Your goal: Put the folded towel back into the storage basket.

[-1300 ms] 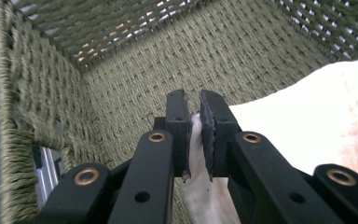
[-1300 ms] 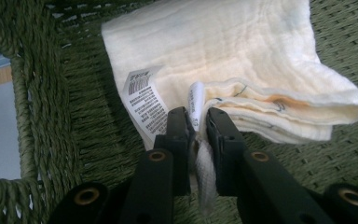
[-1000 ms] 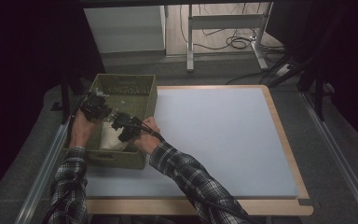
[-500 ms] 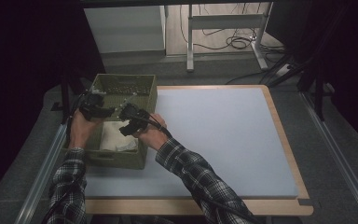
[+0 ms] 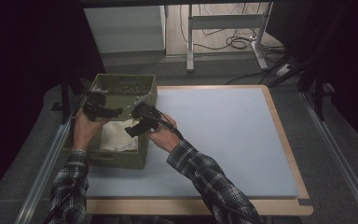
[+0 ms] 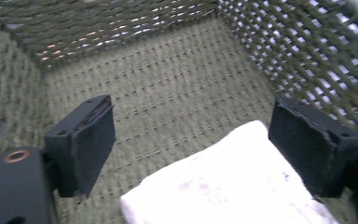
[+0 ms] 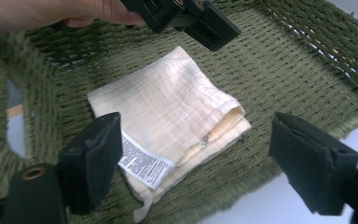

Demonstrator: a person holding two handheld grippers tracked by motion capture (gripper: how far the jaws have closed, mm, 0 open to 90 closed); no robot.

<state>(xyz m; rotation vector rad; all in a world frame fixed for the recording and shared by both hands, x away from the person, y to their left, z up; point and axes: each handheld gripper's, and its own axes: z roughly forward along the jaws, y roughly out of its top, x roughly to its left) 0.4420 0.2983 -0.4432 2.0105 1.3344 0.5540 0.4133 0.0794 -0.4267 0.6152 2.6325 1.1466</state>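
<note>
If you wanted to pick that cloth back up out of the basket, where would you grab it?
Probably the thick folded edge of the cream cloth, on the side away from its white label. The cloth lies flat on the floor of the green woven basket, so come straight down from above; the doubled layers bulge up there and give the fingers something to pinch.

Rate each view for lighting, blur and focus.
High view: dim, dark surroundings, mat evenly lit, basket shadowy, fairly sharp. Left gripper view: cloth overexposed and blurred, weave soft, light glinting through the mesh wall. Right gripper view: brightest and sharpest, cloth folds and label clear, print too small to read.
</note>
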